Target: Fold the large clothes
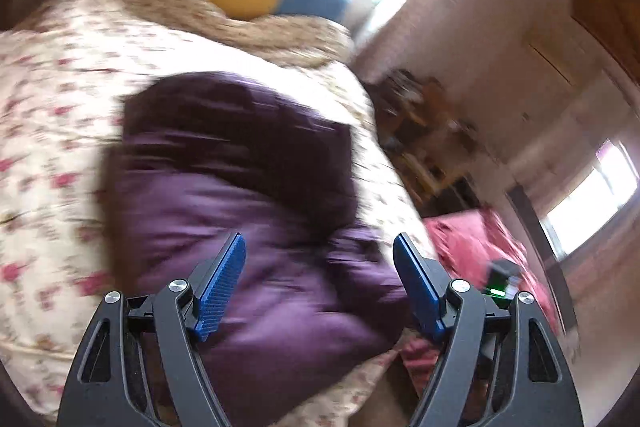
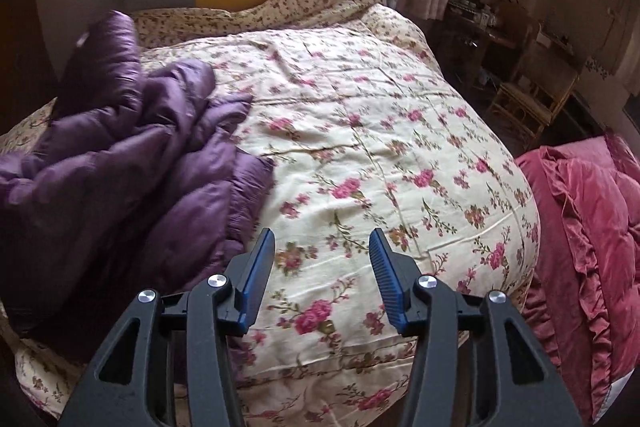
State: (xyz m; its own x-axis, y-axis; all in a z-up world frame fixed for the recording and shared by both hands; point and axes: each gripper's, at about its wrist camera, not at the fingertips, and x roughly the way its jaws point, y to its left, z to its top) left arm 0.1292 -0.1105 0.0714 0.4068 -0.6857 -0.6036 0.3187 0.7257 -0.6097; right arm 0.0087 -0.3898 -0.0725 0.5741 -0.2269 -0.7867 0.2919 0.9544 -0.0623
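The left tool (image 1: 319,259) stands wide apart with nothing between its blue pads, hovering over the purple padded jacket (image 1: 240,187), which the blurred view shows heaped on the floral quilt (image 1: 48,131). The right tool (image 2: 322,255) is partly open and empty above the bare quilt (image 2: 360,131); the jacket (image 2: 120,155) lies crumpled to its left. A pink ruffled blanket (image 2: 584,211) sits beside the bed.

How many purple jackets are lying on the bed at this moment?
1. A single purple puffer jacket lies crumpled on the floral bedspread, on the left in the right wrist view. Others may be hidden outside the views.
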